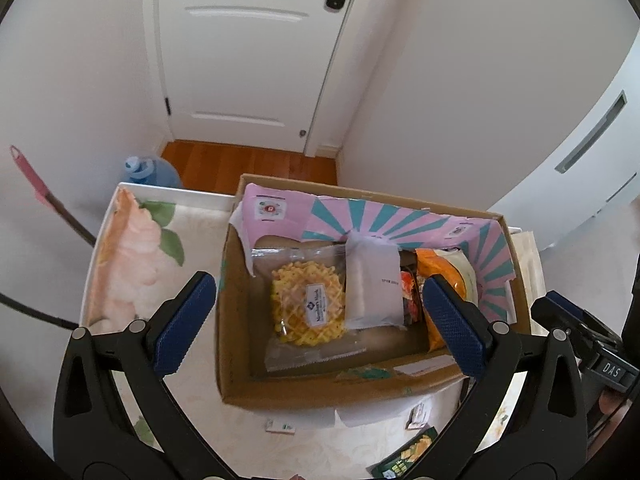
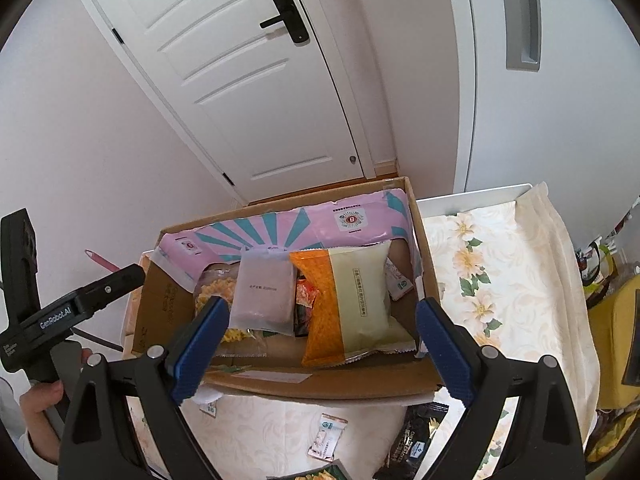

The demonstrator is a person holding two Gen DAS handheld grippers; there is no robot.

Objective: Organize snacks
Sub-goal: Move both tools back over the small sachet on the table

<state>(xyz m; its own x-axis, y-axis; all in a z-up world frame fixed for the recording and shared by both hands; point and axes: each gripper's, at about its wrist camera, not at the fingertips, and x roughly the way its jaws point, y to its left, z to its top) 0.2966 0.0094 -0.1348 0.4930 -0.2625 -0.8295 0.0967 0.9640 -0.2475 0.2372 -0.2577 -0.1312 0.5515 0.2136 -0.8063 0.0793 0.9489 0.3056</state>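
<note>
A cardboard box (image 1: 236,364) (image 2: 320,384) with a pink and teal lining stands on the flowered table. Inside lie a clear pack of yellow waffle snacks (image 1: 308,304) (image 2: 212,292), a pale frosted pouch (image 1: 374,284) (image 2: 264,292), an orange and cream bag (image 2: 348,304) (image 1: 440,272) and a small red packet (image 2: 306,296). My left gripper (image 1: 320,320) hangs open above the box, nothing between its blue pads. My right gripper (image 2: 322,344) is open too, over the box's near wall, empty. The left tool's black body (image 2: 72,308) and a hand show at the left of the right wrist view.
Loose small sachets (image 2: 326,436) (image 1: 280,426) and dark snack bags (image 2: 416,436) (image 1: 408,456) lie on the cloth in front of the box. A white door (image 1: 244,52), a blue water jug (image 1: 150,172) and a pink-handled stick (image 1: 36,184) stand behind. Yellow items (image 2: 616,320) sit at the right.
</note>
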